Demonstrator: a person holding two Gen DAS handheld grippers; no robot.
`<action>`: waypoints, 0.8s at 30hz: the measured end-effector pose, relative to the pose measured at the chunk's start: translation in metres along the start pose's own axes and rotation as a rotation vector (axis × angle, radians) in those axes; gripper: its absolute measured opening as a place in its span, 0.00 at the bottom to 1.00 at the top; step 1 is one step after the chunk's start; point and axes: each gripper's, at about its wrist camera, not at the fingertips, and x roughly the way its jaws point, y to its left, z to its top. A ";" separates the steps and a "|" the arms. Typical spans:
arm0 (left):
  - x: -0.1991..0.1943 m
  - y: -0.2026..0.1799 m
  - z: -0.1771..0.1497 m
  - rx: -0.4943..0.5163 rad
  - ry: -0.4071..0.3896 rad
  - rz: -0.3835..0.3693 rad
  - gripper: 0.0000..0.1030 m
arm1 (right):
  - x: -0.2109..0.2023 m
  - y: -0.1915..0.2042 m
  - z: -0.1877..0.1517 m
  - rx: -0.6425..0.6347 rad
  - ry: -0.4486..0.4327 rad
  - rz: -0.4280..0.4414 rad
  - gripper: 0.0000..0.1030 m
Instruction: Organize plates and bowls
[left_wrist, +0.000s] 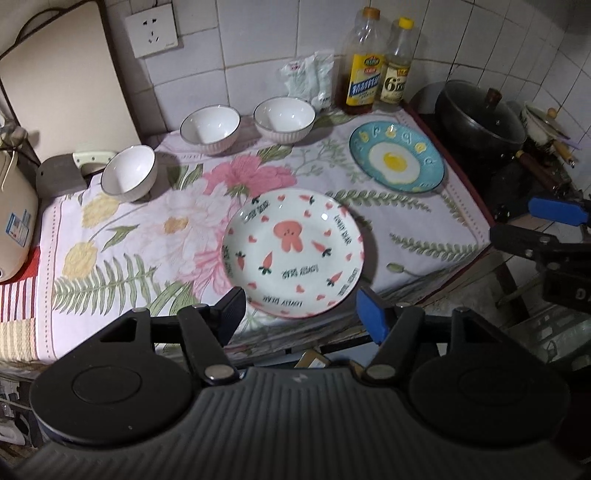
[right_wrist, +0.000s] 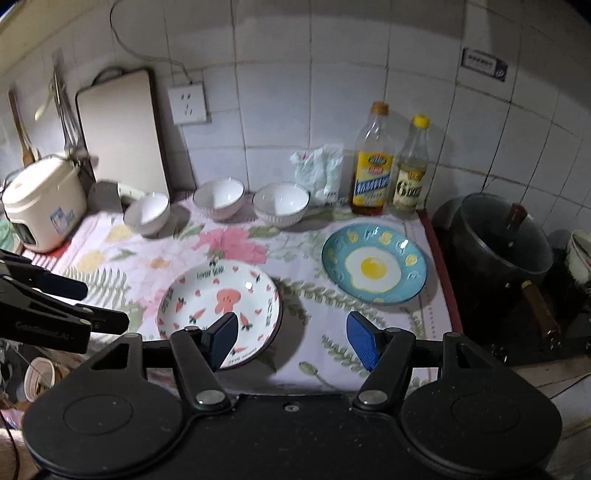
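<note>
A white plate (left_wrist: 291, 251) (right_wrist: 218, 299) with a pink rabbit and carrots lies on the flowered cloth near its front edge. A blue plate (left_wrist: 397, 157) (right_wrist: 373, 269) painted with a fried egg lies further back on the right. Three white bowls stand upright along the back: left (left_wrist: 129, 171) (right_wrist: 147, 212), middle (left_wrist: 209, 127) (right_wrist: 218, 197), right (left_wrist: 284, 118) (right_wrist: 281, 206). My left gripper (left_wrist: 301, 310) hangs open above the rabbit plate's near rim, holding nothing. My right gripper (right_wrist: 291, 334) is open and empty above the cloth just right of that plate.
Two oil bottles (right_wrist: 373, 177) and a plastic bag (right_wrist: 319, 173) stand against the tiled wall. A black lidded pot (right_wrist: 502, 243) sits on the stove to the right. A rice cooker (right_wrist: 40, 203) and a cutting board (right_wrist: 122, 133) are at the left.
</note>
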 end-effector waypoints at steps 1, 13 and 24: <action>0.000 -0.002 0.004 -0.003 -0.005 -0.004 0.64 | -0.003 -0.005 0.002 0.002 -0.018 0.001 0.68; 0.020 -0.031 0.042 -0.088 -0.058 -0.022 0.72 | -0.004 -0.067 0.025 0.003 -0.175 0.048 0.68; 0.048 -0.074 0.070 -0.170 -0.175 -0.007 0.75 | 0.035 -0.124 0.034 0.025 -0.181 0.070 0.68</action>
